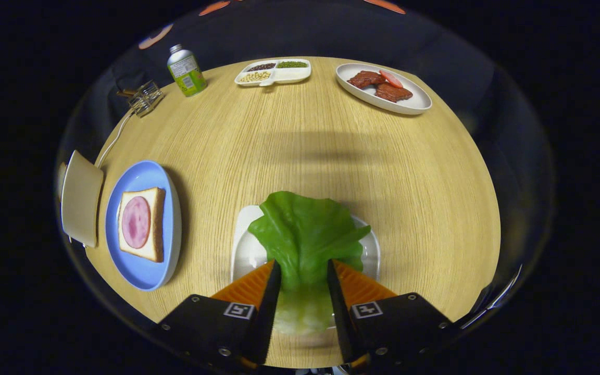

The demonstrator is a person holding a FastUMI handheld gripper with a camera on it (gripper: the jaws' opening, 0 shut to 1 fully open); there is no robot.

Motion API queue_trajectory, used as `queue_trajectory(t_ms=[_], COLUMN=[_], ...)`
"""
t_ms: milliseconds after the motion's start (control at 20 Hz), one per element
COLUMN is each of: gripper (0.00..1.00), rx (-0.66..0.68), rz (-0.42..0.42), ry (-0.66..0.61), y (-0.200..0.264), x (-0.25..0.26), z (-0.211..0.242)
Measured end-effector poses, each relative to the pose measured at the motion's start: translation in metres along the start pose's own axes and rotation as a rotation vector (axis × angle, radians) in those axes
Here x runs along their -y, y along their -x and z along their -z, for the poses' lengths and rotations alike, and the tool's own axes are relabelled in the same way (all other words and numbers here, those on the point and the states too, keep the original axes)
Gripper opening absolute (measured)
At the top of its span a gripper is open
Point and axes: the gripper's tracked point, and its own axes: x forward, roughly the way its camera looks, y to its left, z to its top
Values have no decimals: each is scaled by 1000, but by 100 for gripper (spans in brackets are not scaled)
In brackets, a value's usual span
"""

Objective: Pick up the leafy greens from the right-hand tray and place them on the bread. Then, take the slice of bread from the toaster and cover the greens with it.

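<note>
Leafy greens (304, 234) are seen lying over a white tray (245, 250) at the near edge of the surface (331, 151), their pale stem end gripped between both fingers of the claw (304, 276). Bread (142, 224) topped with ham (136, 222) is set on a blue plate (138, 179) at the left edge, with the toaster (81, 198) just beside it.

A round wooden table (300, 151) carries everything. Just ahead of the gripper's fingers sits a white tray (245, 250). Off to their left lies a blue plate (141, 273), with a toaster (80, 198) beyond it. Far beyond the fingers stand a green bottle (186, 71), a divided dish (295, 75) and an oval plate (409, 105)
</note>
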Motion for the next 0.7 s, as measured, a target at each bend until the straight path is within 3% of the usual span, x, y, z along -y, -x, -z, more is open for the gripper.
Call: queue_trajectory(t_ms=[50,100,200,400,700], gripper=[46,28,16,7,7], rx=[0,1,1,41,115], rz=[1,-8,-51,-108,-208], ry=[-24,-47,-80,-112,-73], y=[0,0,2,14,48], x=[3,5,0,-10,-51], z=[-1,-2,-1,-12,-32])
